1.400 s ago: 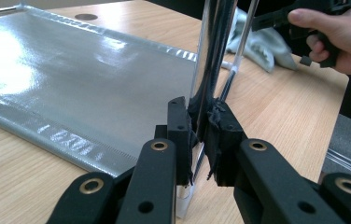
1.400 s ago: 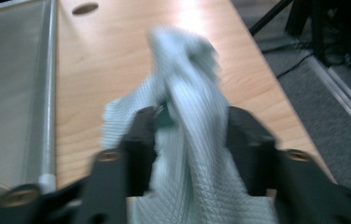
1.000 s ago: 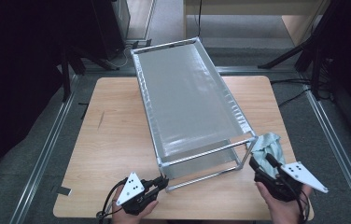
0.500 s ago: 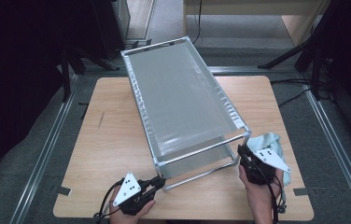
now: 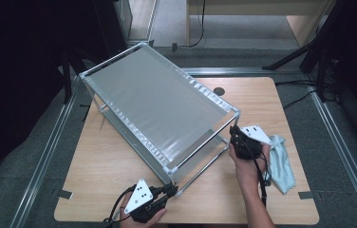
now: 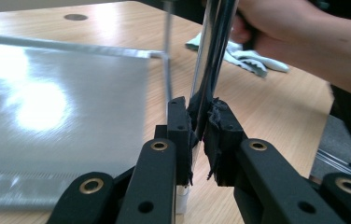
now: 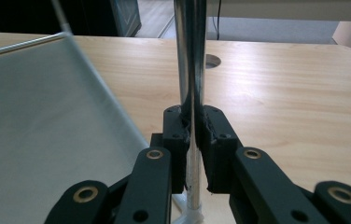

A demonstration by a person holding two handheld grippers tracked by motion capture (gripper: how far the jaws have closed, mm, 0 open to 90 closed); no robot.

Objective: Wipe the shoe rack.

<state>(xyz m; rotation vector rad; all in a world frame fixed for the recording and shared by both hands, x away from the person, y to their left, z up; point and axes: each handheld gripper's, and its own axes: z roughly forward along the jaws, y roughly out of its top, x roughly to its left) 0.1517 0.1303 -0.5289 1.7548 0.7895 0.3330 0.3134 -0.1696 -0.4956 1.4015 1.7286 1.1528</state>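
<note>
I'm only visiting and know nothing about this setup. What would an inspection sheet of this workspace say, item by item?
Surface: wooden table, with a round hole near its far edge.
Job's things: metal rack with silvery shelves, standing slantwise across the table.
Clutter: pale green cloth lying at the table's right side.
Grippers: left gripper shut on a near corner post of the rack; right gripper has just closed on another corner post, at the rack's right end.
Cables: black cable trailing along the right forearm; more cables on the floor beyond the table.
Surroundings: grey floor, metal rails either side, dark stands.
</note>
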